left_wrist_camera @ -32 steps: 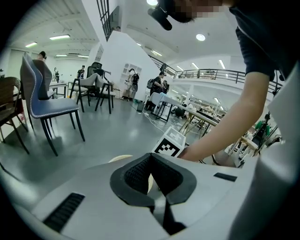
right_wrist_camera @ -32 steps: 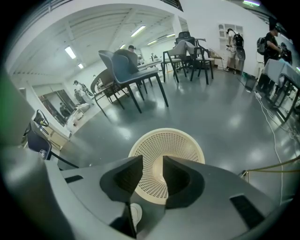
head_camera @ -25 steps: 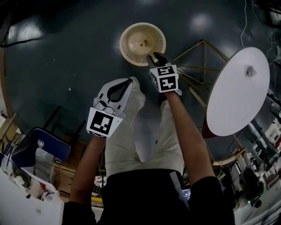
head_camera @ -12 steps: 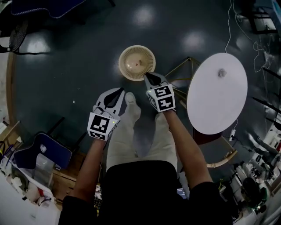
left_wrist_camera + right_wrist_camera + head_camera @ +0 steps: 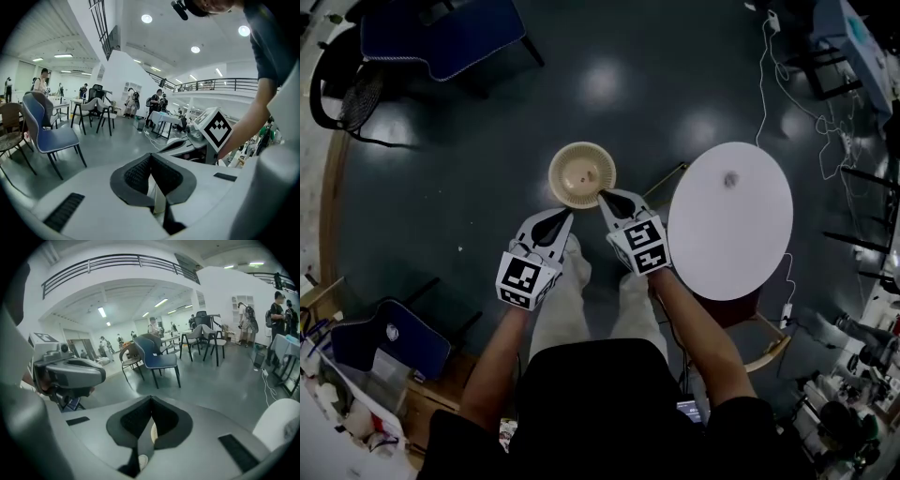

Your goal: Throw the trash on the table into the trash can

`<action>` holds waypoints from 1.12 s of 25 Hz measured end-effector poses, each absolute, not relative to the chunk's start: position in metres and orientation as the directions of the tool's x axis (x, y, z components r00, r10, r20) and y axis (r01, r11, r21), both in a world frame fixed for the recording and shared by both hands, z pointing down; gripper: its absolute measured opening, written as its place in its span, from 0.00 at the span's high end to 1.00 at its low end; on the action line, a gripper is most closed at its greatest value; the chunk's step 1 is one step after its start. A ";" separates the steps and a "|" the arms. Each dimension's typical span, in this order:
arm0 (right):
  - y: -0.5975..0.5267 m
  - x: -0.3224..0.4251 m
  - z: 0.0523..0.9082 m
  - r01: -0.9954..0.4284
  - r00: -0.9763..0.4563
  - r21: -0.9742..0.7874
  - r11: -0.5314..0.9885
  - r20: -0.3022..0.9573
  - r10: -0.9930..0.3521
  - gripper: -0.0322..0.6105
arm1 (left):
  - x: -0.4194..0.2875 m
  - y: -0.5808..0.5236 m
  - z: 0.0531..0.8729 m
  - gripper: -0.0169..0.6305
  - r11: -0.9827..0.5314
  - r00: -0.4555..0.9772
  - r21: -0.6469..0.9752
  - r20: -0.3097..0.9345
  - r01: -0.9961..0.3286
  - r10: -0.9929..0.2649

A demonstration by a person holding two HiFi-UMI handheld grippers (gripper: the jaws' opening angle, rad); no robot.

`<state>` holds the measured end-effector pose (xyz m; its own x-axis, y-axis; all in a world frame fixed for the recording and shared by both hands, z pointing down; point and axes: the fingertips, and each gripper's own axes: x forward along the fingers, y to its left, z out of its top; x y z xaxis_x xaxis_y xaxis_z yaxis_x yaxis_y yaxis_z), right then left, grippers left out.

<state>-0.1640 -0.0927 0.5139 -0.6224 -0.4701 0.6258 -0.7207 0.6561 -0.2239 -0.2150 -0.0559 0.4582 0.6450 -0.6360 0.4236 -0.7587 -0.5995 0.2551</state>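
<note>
A beige round trash can (image 5: pixel 582 174) stands on the dark floor in front of my feet. To its right is the white round table (image 5: pixel 730 244), with one small crumpled piece of trash (image 5: pixel 730 178) near its far edge. My right gripper (image 5: pixel 605 197) hovers at the can's near right rim, jaws shut and nothing between them (image 5: pixel 151 399). My left gripper (image 5: pixel 555 217) hangs just short of the can's near edge, also shut and empty (image 5: pixel 151 157). The table's edge (image 5: pixel 281 425) shows at the lower right of the right gripper view.
Blue chairs stand at the far left (image 5: pixel 441 33) and near left (image 5: pixel 389 337). Cables (image 5: pixel 787 84) trail over the floor to the right. A wooden chair (image 5: pixel 769 342) sits partly under the table. Cluttered benches line the near corners.
The right gripper has drawn back from over the can's rim and its jaws have closed. The head view has risen, so can and table look smaller and nearer the centre.
</note>
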 end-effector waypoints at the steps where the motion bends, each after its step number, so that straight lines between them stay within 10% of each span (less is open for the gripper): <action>1: -0.091 -0.161 0.502 -0.723 -0.624 -0.223 0.653 0.617 -0.480 0.92 | -0.212 -0.054 0.449 0.95 -0.600 0.647 0.256 0.416 -0.757 -0.639; 28: -0.053 0.050 0.266 -0.751 -0.649 -0.131 0.647 0.329 -0.686 0.92 | -0.014 -0.039 0.250 0.95 -0.686 0.694 0.119 0.207 -0.718 -0.690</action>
